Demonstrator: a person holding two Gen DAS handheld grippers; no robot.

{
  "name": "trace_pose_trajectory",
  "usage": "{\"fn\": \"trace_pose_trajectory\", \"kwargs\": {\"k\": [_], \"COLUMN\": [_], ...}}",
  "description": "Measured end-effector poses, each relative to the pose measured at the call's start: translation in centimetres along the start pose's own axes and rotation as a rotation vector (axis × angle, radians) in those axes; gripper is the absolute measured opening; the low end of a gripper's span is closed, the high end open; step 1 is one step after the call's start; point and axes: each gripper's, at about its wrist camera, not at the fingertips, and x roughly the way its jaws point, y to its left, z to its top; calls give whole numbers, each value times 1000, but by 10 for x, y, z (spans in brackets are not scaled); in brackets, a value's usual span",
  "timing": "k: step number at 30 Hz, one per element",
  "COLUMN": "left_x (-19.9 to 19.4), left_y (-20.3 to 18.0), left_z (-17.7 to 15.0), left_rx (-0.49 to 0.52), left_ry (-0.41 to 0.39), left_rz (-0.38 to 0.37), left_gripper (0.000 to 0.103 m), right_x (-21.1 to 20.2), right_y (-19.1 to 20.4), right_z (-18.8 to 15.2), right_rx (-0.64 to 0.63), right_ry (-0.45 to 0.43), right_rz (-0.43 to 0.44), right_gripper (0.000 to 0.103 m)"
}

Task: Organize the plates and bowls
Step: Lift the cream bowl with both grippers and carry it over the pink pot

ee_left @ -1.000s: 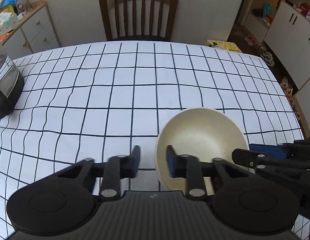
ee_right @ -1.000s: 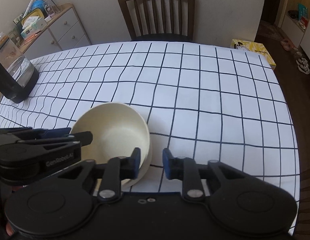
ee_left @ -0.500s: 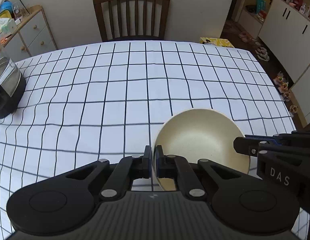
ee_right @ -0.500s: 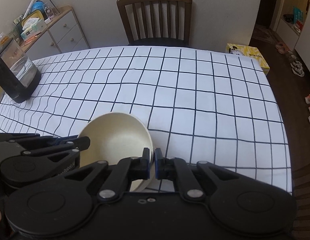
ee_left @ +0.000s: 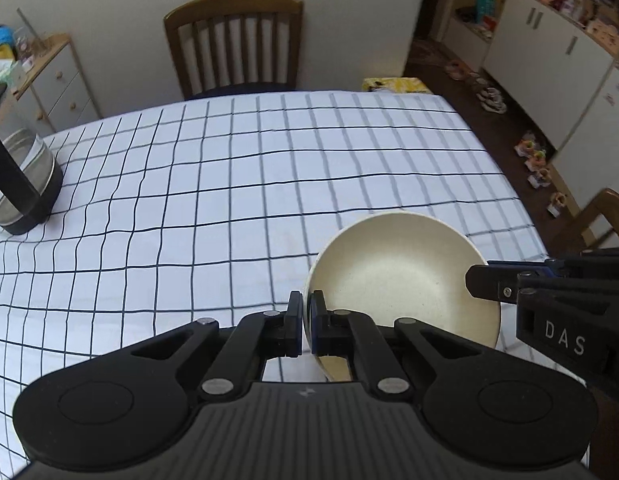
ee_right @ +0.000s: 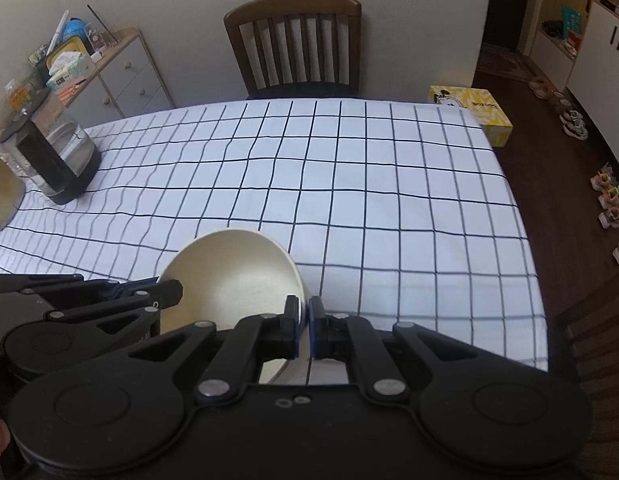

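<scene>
A cream bowl (ee_left: 405, 276) (ee_right: 233, 276) hangs tilted above the checked tablecloth (ee_left: 229, 184), held by both grippers on opposite sides of its rim. My left gripper (ee_left: 306, 304) is shut on the bowl's left rim, one pad inside and one outside. My right gripper (ee_right: 304, 308) is shut on the right rim in the same way. In the left wrist view the right gripper's fingers (ee_left: 485, 284) reach in from the right; in the right wrist view the left gripper's fingers (ee_right: 169, 292) come in from the left. The bowl's underside is hidden.
A glass jug with a black handle (ee_left: 17, 184) (ee_right: 57, 156) stands at the table's left. A wooden chair (ee_left: 233, 44) (ee_right: 293, 44) sits at the far edge. A blurred cream object (ee_right: 1, 192) shows at the left border. A yellow box (ee_right: 473, 114) lies beyond the far right corner.
Both grippers went from open around the bowl's rim to shut on it. The bowl has since risen off the cloth, and the table looks farther below.
</scene>
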Motion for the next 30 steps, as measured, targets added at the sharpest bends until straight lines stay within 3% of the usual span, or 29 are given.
{"fn": "trace_pose_trajectory", "kwargs": {"k": [17,30], "left_x": [-115,-152], "left_y": [-29,-54], "left_z": [-79,-158], "left_rx": [152,268], "left_ry": [-29,-28], "left_rz": [-93,-150], "left_gripper": [3,3], "right_x": [-115,-162], "right_y": [17,21], "right_z": [-88,-172], "right_rx": [81,177], "right_ry": [-78,-89], "right_rz": [-70,-115], "right_gripper": [5,6]}}
